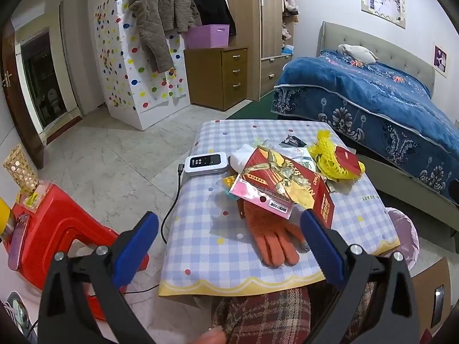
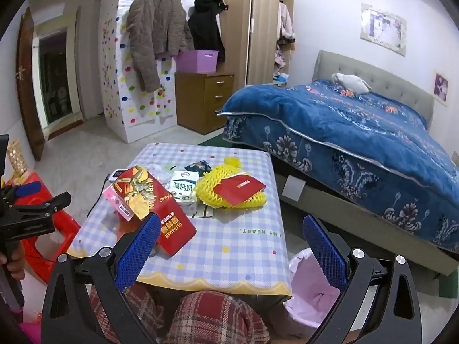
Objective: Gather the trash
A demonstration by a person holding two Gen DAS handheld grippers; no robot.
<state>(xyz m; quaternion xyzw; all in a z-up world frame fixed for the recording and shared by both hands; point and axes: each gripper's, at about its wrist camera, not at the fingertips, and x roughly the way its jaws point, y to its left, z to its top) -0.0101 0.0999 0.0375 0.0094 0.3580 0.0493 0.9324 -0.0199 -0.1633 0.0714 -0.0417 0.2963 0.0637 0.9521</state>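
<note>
Collection appears barely begun, as judged from how the litter lies. Both tongs are held spread apart and empty: the left gripper [image 1: 229, 229] hangs above the near edge of the small table with a blue-and-white checked cloth [image 1: 200, 229], and the right gripper [image 2: 231, 239] hangs over the near right corner of that table [image 2: 243, 246].

Trash is seen heaped at the table's middle. A red-and-gold printed cardboard box [image 2: 155, 200] lies at the heap's 9 o'clock side with a pink plastic-backed card [image 2: 119, 203] touching its left edge. A white milk carton with green print [image 2: 183, 189] lies just beside the box, and a yellow foam fruit net [image 2: 229, 189] with a red paper envelope [image 2: 239, 187] on top lies at 3 o'clock. Small dark wrappers [image 2: 198, 167] are scattered at 12 o'clock.

An orange knitted glove [image 1: 271, 235] and a white-and-black pocket device with a cable [image 1: 206, 164] also lie on the cloth; these are probably not trash.

A waste bin lined with a pale pink plastic bag [image 2: 312, 292] stands on the floor at the table's 4 o'clock corner. No litter can be made out in the part of it that shows. Every piece is judged still to be carried over.
</note>
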